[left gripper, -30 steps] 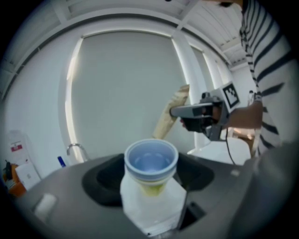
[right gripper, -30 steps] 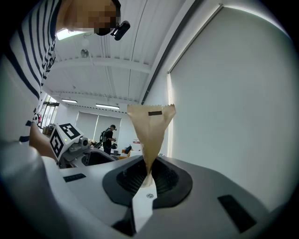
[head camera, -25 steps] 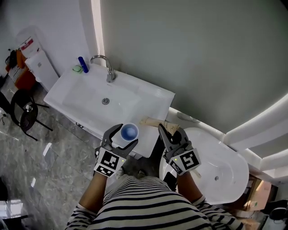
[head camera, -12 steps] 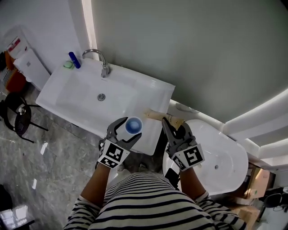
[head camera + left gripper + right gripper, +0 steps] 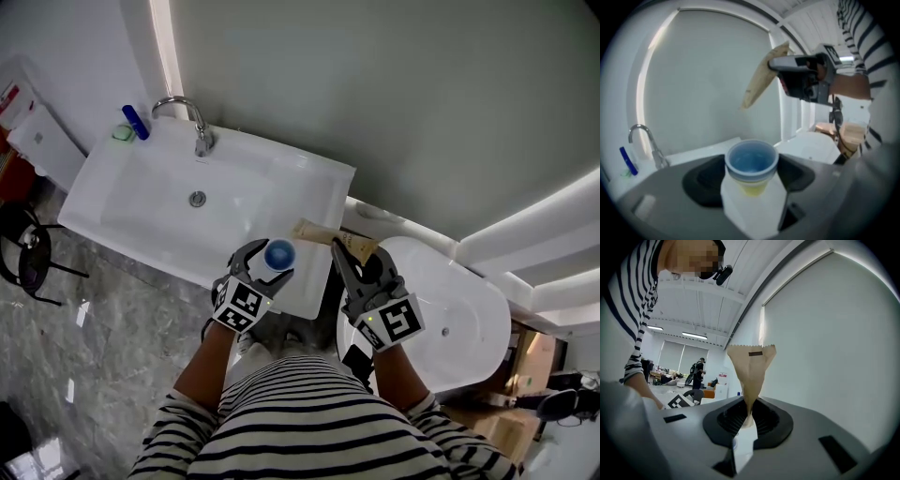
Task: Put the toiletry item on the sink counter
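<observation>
A white bottle with a blue cap point(image 5: 278, 254) stands upright in my left gripper point(image 5: 267, 264), which is shut on it over the front right corner of the white sink counter point(image 5: 317, 192). In the left gripper view the bottle point(image 5: 751, 164) fills the space between the jaws of the left gripper point(image 5: 750, 180), with yellowish liquid under the cap. My right gripper point(image 5: 354, 257) is shut on a tan paper sachet point(image 5: 323, 234) just right of the counter. Seen from the right gripper view, the sachet point(image 5: 751, 371) stands up from the pinch of the right gripper point(image 5: 747, 420).
A chrome faucet point(image 5: 192, 120) stands at the basin's back, with a blue item point(image 5: 136, 122) and a green soap point(image 5: 122, 133) in the back left corner. A white toilet point(image 5: 459, 323) sits to the right. A black chair point(image 5: 23, 253) stands on the grey floor at left.
My left gripper has sunk lower with the bottle, closer to the counter's right end. The right gripper and its sachet have shifted only slightly.
</observation>
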Tool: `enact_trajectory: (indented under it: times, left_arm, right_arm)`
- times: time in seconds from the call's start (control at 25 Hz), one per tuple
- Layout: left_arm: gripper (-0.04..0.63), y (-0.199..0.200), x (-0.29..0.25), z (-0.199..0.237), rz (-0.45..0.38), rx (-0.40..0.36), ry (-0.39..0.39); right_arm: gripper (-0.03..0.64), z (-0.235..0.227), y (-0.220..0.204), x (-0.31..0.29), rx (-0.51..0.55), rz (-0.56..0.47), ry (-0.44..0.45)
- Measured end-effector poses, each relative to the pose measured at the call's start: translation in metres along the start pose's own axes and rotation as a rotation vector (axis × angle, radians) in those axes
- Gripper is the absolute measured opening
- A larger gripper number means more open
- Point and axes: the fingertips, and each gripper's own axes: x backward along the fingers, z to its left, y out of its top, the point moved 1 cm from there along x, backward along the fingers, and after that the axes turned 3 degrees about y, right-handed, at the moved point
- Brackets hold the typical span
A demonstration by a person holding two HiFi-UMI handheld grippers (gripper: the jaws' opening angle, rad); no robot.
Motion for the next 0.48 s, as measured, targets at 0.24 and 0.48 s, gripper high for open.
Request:
enact_trajectory:
  times: [0.24, 0.48]
  left_arm:
    - [0.350, -0.028, -0.020, -0.003, 0.034, 0.025, -0.021]
    - [0.350, -0.053, -0.032, -0.005, 0.056, 0.071, -0.024]
  right_arm:
    - [0.028, 0.001, -0.004, 0.005, 0.003, 0.018, -0.020]
    - [0.028, 0.003, -0.007, 0.010, 0.001, 0.037, -0.041]
